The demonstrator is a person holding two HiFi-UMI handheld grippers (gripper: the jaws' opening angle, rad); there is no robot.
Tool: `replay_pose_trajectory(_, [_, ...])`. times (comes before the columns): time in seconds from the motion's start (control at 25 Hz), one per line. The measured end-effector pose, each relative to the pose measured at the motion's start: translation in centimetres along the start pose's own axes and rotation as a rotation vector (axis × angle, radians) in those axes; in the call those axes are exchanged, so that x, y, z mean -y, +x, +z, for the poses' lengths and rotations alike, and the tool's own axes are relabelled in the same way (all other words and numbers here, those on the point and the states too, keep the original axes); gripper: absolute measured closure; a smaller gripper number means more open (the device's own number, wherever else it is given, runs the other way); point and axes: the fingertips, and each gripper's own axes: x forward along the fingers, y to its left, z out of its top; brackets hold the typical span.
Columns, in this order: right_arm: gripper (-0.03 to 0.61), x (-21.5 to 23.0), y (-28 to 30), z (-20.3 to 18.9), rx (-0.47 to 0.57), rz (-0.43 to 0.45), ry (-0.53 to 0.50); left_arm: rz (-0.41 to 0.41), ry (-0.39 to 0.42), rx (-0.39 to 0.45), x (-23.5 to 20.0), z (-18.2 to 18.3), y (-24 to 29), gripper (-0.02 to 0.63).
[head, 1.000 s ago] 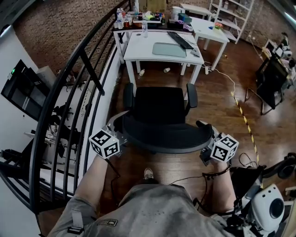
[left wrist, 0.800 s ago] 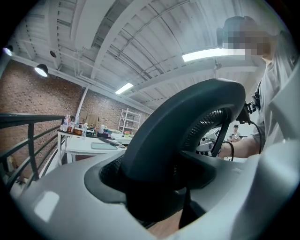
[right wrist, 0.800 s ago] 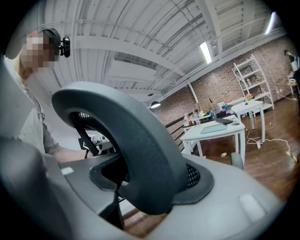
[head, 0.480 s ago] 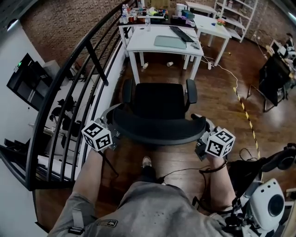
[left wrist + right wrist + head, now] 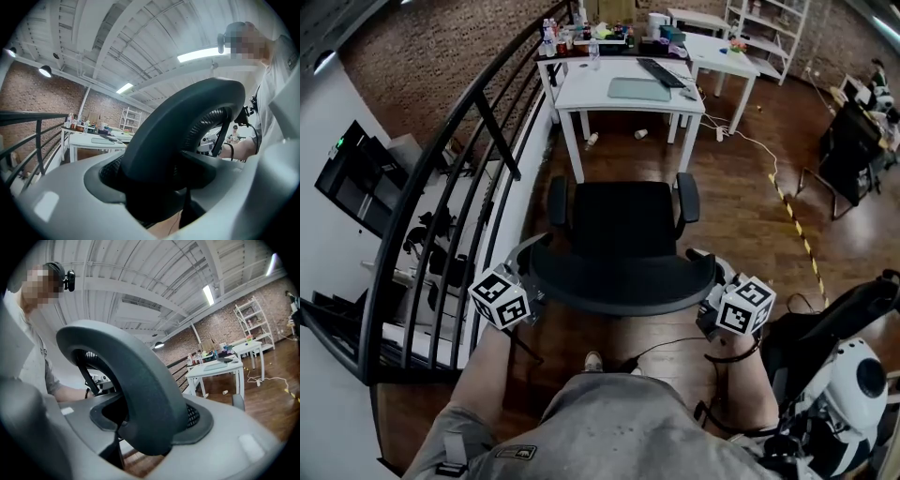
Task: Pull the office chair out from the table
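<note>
Head view hides the base of the one office chair (image 5: 623, 225); left gripper (image 5: 532, 284) and right gripper (image 5: 711, 286), jaws wide, each clamp its backrest (image 5: 623, 283).

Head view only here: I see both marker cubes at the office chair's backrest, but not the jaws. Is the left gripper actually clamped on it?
Observer: Yes. In the left gripper view, the left gripper has its jaws closed on the office chair's backrest rim, one on each side.
Operator: And the right one?
Observer: The right gripper also holds that rim, which runs straight between its jaws in the right gripper view.
</note>
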Motion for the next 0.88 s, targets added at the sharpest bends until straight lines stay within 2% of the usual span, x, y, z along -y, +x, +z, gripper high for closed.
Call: replay_pose_trajectory(0.88, [0.278, -1.6, -0.5, 0.0, 0.028, -0.048, -0.006, -0.010, 0.019, 0.006, 0.5, 0.6, -1.2, 0.275])
